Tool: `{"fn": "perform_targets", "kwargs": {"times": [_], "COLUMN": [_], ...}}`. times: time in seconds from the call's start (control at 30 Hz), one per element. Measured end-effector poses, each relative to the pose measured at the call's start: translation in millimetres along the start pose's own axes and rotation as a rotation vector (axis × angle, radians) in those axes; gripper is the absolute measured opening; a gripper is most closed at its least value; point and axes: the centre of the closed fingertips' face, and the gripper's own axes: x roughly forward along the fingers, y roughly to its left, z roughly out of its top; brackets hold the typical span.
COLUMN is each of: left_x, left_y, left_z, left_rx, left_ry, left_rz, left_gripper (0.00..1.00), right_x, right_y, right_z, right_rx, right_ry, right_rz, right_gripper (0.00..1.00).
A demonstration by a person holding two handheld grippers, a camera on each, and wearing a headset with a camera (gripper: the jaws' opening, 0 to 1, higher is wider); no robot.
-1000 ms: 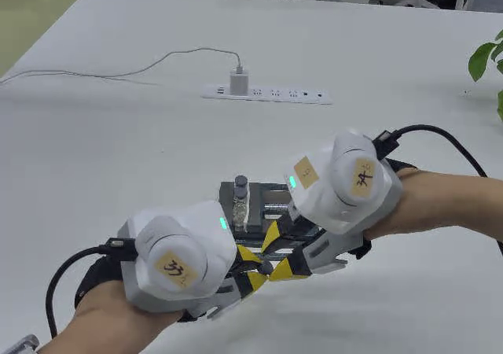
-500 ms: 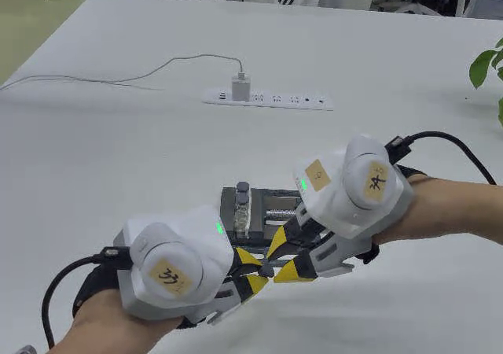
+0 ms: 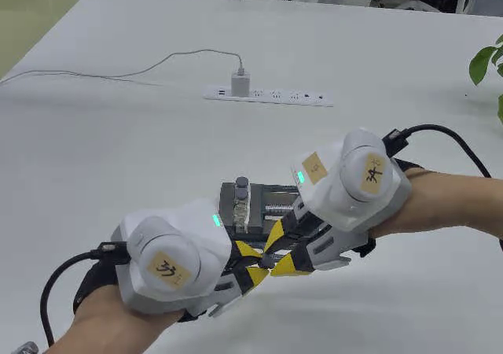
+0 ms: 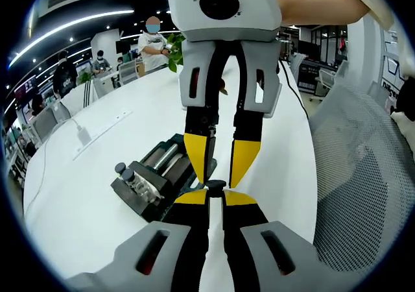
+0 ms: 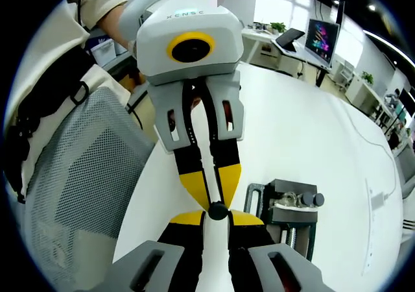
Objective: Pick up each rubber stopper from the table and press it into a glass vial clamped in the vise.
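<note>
Your two grippers meet tip to tip in the lower middle of the head view, just in front of the vise (image 3: 263,206). The stopper (image 5: 218,210), small, dark and round, sits exactly where the four yellow tips come together.

Your right gripper (image 5: 217,218) is clamped on it: in the right gripper view the stopper is seated between that gripper's own two tips. Your left gripper (image 4: 216,198) has its jaws drawn in to a narrow slit with the tips against the stopper. I cannot tell whether they pinch it too.

The vise rests on the white table (image 3: 118,149), at the centre of the head view. A glass vial (image 3: 240,206) stands upright in it, with a dark cap on top.

Toward the top of the frame, well apart from the vise, lies a white power strip (image 3: 271,96) with a charger (image 3: 240,80) plugged in. Green leaves (image 3: 483,59) show at the right edge.
</note>
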Motion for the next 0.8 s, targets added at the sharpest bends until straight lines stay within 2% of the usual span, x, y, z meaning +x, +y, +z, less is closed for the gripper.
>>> {"fn": "perform_targets", "kwargs": {"times": [0.57,0.8], "left_x": [0.7,0.6], "left_y": [-1.1,0.7], "left_z": [2.2,3.8], "left_rx": [0.011,-0.002], "left_ry": [-0.011,-0.023], "left_rz": [-0.002,0.002], "left_gripper": [0.03,0.03], "right_x": [-0.4,-2.6], "right_y": [-1.3,-2.8], "right_z": [-0.5,0.0], "right_rx": [-0.007,0.005], "right_ry": [0.010,0.006], "right_rz": [0.004,-0.001], "right_gripper": [0.09,0.08]}}
